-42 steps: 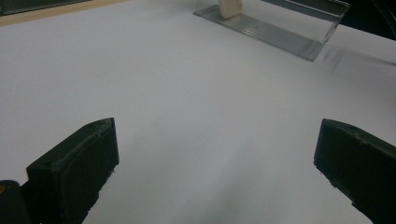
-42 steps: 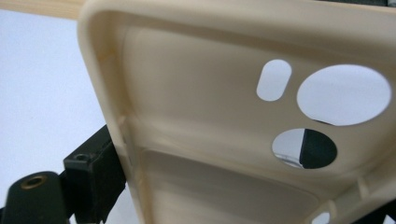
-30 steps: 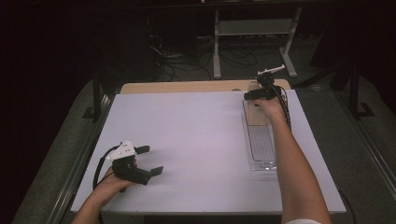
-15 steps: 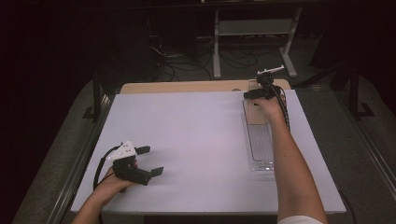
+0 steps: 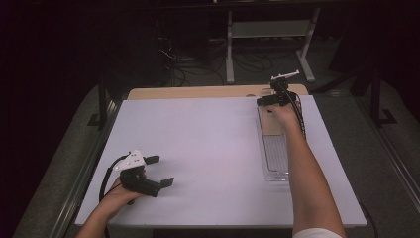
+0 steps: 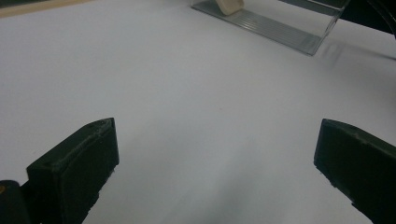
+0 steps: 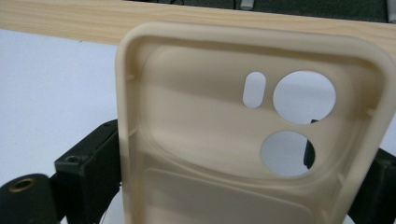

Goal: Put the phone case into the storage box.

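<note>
A white table (image 5: pixel 208 148) carries a clear plastic tray (image 5: pixel 275 153) lying lengthwise toward its right side, reaching the far edge.

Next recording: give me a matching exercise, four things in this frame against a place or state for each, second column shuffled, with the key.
Things
1. left gripper
2. right gripper
3. cream phone case
4. clear plastic tray

Places or states
A. lies lengthwise along the right side of the white table
B. jaws wide apart, nothing between them, at the near left of the table
C. held between two black jaws, camera cut-outs uppermost in the right gripper view
D. over the far end of the tray, jaws closed on the case

Pairs: 1-B, 2-D, 3-C, 4-A
</note>
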Demonstrator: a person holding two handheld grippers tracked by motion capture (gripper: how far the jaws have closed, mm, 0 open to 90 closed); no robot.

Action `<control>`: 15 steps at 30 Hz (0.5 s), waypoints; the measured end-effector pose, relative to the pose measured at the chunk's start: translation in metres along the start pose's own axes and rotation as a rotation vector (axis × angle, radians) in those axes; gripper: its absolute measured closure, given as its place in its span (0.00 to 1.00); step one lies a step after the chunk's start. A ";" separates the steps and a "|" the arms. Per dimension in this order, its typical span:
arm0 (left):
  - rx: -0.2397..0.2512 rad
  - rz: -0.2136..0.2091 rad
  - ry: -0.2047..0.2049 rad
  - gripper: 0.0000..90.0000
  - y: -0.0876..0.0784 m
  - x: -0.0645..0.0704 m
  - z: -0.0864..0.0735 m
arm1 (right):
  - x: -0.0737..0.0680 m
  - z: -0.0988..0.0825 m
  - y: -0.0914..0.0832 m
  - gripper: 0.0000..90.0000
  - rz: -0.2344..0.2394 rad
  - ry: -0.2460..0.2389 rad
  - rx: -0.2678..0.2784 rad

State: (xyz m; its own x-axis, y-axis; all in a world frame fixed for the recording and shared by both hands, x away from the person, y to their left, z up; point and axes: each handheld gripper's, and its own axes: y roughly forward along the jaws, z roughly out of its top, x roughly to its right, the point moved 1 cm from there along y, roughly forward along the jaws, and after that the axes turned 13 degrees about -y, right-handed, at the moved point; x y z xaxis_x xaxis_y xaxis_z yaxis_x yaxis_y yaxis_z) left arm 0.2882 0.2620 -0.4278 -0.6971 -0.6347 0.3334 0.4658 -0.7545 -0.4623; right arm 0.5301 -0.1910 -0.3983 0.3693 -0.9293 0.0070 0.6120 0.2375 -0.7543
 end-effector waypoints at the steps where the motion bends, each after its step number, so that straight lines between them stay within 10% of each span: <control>1: -0.001 0.000 0.001 0.00 0.000 0.000 0.000 | 0.000 0.000 0.000 0.08 0.004 0.004 -0.001; 15: 0.003 0.001 -0.001 0.00 0.000 0.000 0.000 | 0.000 0.000 -0.002 0.04 0.005 -0.002 0.009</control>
State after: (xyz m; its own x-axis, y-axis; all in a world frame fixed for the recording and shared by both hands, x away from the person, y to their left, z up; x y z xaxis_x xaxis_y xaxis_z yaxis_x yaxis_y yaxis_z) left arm 0.2882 0.2615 -0.4280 -0.6962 -0.6353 0.3343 0.4678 -0.7547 -0.4601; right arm 0.5291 -0.1914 -0.3966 0.3734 -0.9277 0.0047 0.6168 0.2445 -0.7482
